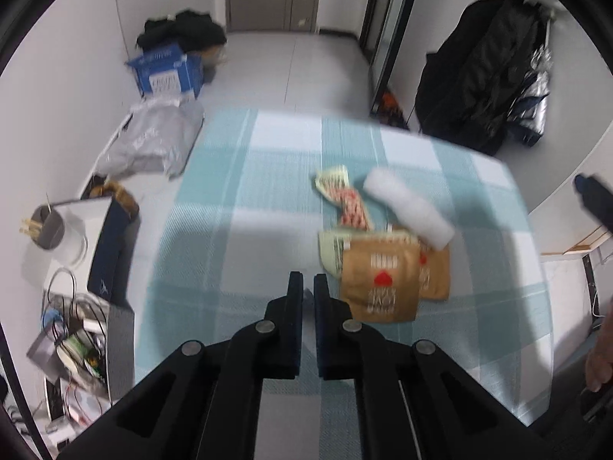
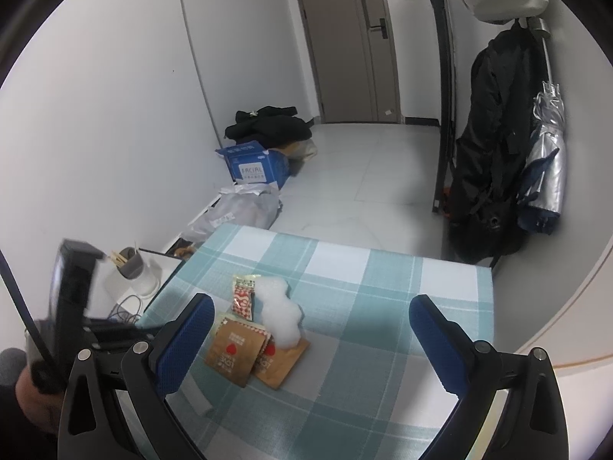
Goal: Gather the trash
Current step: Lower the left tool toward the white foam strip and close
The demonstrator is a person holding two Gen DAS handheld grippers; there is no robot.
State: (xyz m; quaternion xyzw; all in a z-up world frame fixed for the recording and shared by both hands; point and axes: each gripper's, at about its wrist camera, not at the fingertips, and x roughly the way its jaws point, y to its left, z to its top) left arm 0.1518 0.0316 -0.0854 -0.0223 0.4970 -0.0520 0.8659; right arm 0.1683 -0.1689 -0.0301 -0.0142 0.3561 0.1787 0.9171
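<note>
1. Covering most of both views, the counter (image 1: 237, 199) wears a teal and white checked cloth, with pale floor tiles beyond its far edge.
2. Hanging at the right wall is a black coat (image 2: 494, 153), with a silver folded umbrella (image 2: 548, 161) beside it.
3. Against the left wall sits a blue cardboard box (image 2: 253, 166) under a heap of dark clothes, and a grey plastic bag (image 2: 245, 211) lies just in front of it.
4. The left tongs (image 1: 307, 281) point steeply down at the cloth, their two dark fingers drawn together; whether anything thin is pinched between the tips cannot be told from the blurred view.
5. The right tongs (image 2: 310, 306) point down more shallowly over the counter, their blue-padded fingers (image 2: 191, 341) spread wide with nothing between them.
6. The trash lies together mid-counter: two brown paper packets (image 1: 377, 280) with red heart prints overlap each other, just right of the left tongs' tips.
7. A white foam piece (image 1: 408, 207) rests across the packets' far edge.
8. A red and white patterned wrapper (image 1: 345, 199) lies beside the foam, touching the packets.
</note>
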